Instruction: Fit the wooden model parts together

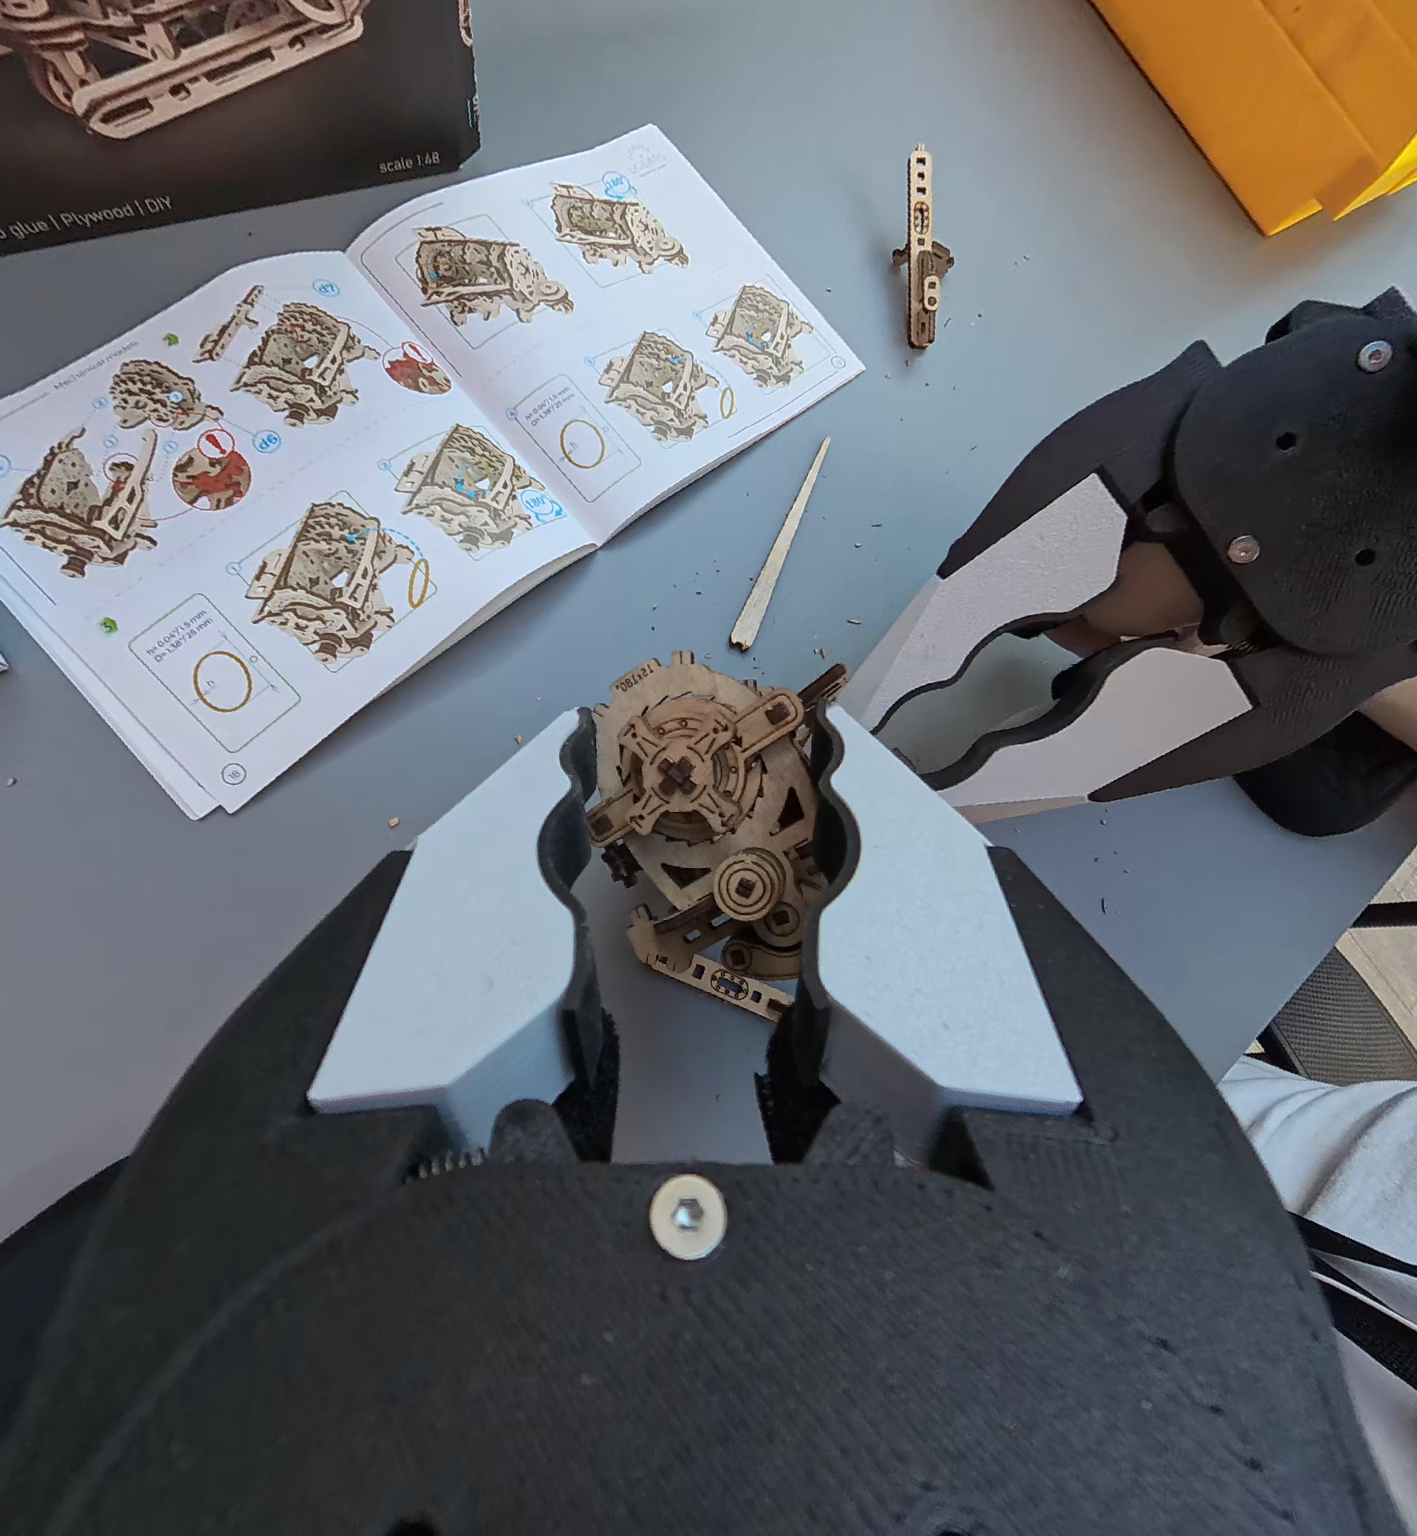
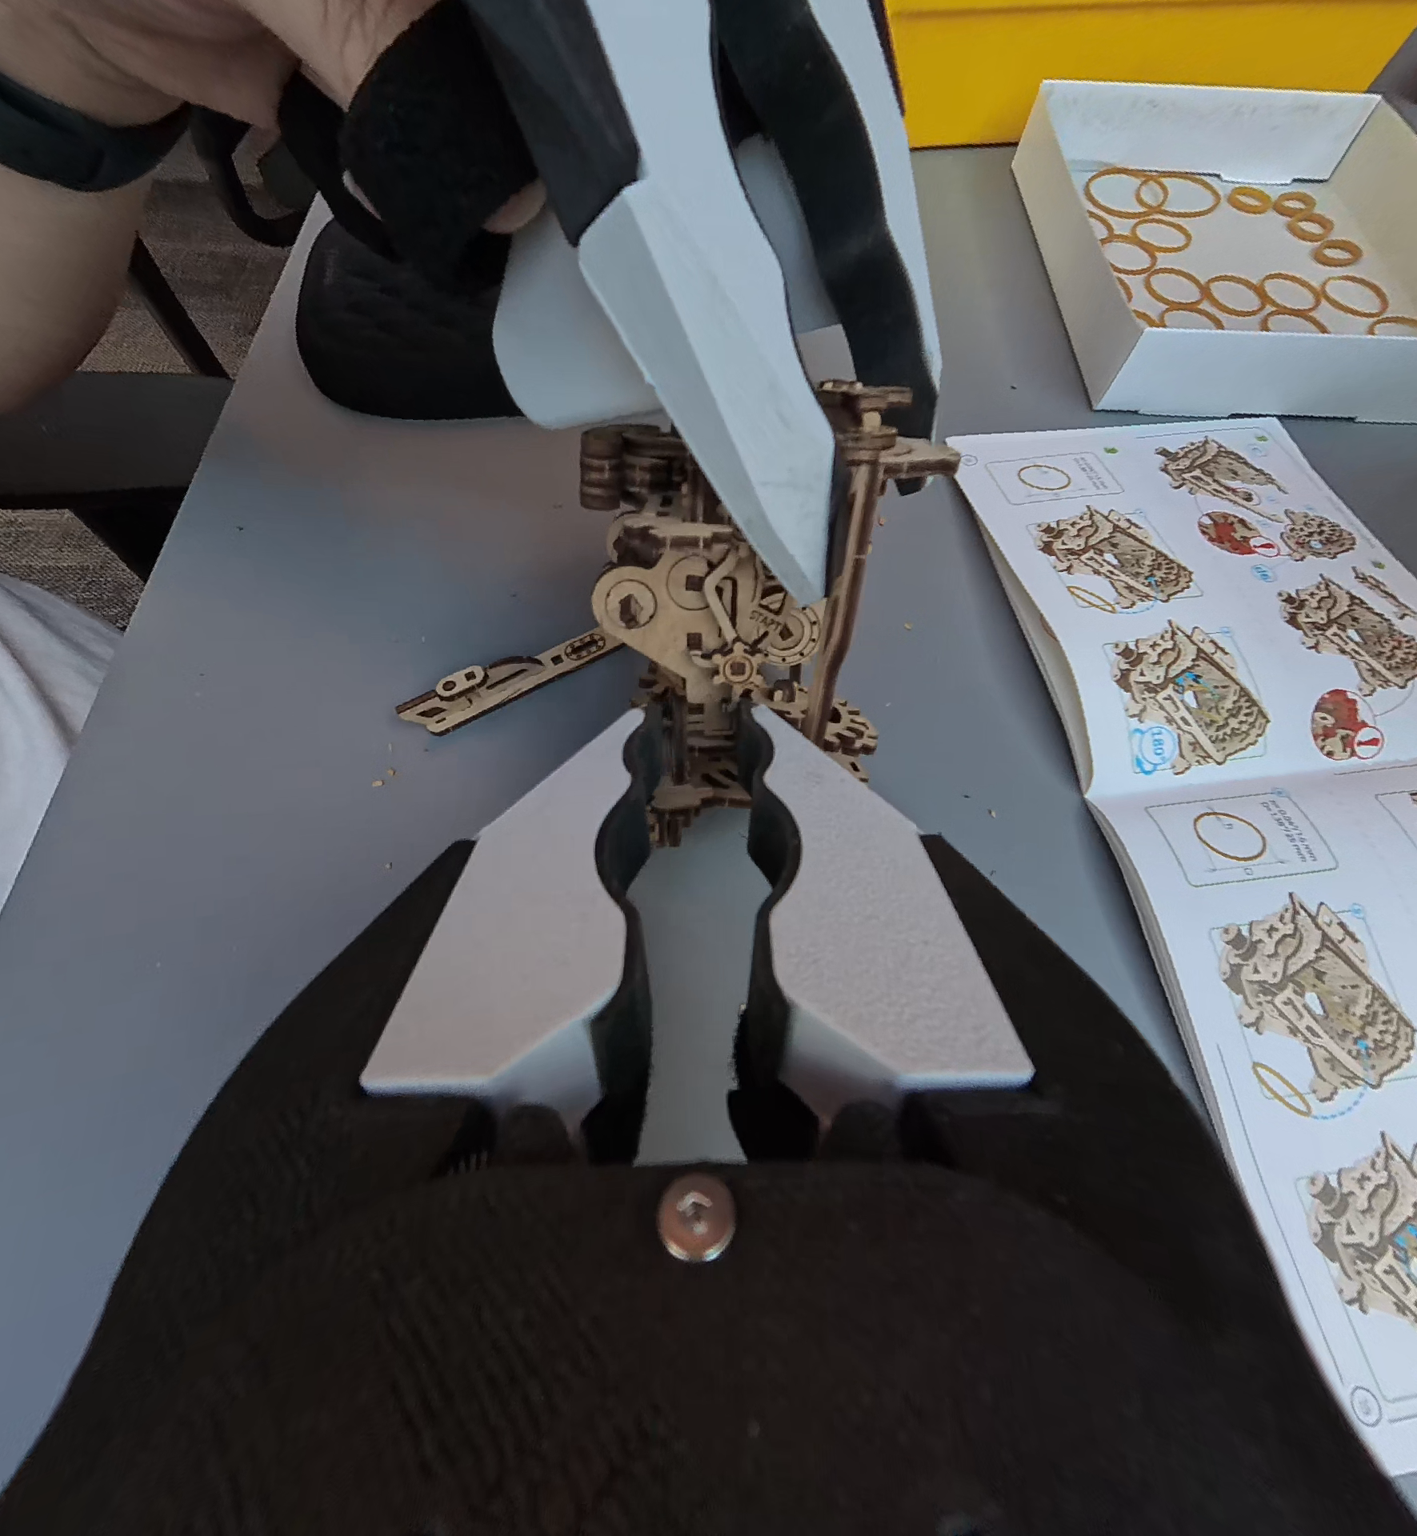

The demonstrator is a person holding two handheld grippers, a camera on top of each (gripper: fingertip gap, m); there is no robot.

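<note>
Grip check first: left gripper [image 1: 701, 798] has its jaws closed around the wooden gear assembly [image 1: 709, 819], pads bearing on both flanks, the model standing on the grey table [image 1: 1062, 349] at centre of my left wrist view. Right gripper [image 2: 696, 731] is narrowed at the assembly's near lower edge in its own view; fingertips flank the wood, but I cannot tell whether they actually pinch it.

My read of the step: steady the body with the left and seat or adjust a part from the right. Keep the left clamp on the solid plates, not on the crossed hub or small gear. I'd push along the slot axis, in short presses, since thin plywood tabs look likely to snap if twisted. The long slotted lever [image 2: 505, 686] sticking out at 9 o'clock could catch the table.

Loose parts: slotted wooden strip [image 1: 922, 249] at 1 o'clock, tapered wooden pick [image 1: 780, 544] just beyond the model. Instruction booklet [image 1: 372, 465] lies open at 11.

Containers: white cardboard tray [image 2: 1104, 366] at 2 o'clock in the right view holds many tan rubber bands [image 2: 1237, 274], loose, mixed sizes. Yellow bin [image 1: 1303, 91] at 1 o'clock, contents hidden. Kit box [image 1: 189, 100] at 11, closed side showing.
</note>
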